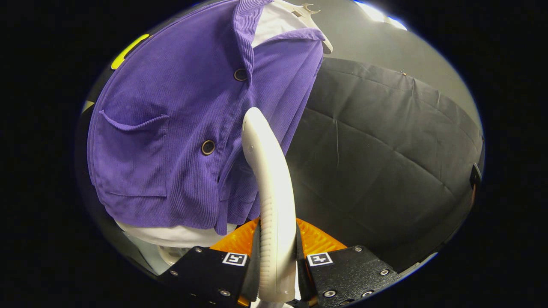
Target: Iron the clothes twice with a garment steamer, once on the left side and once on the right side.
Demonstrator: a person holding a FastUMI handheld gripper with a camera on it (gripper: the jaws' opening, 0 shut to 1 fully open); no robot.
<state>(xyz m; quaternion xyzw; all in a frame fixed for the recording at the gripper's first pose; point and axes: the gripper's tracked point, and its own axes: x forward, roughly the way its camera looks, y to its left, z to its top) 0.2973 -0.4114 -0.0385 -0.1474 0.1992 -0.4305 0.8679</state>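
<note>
A purple corduroy jacket [171, 128] hangs on a white hanger [306, 13] over a white inner garment [274, 21]. It has dark buttons down its front and a chest pocket. My gripper [277, 261] is shut on the handle of a white garment steamer [269, 179], with both fingers pressing its sides. The steamer curves up and away from the fingers. Its head lies against the jacket's front, just right of the button line and near the lower button [208, 147].
Black booth cloth [385, 149] hangs to the right of the jacket. A grey wall with a bright light lies beyond it. The inner garment's white hem [171, 235] shows below the jacket, left of the fingers.
</note>
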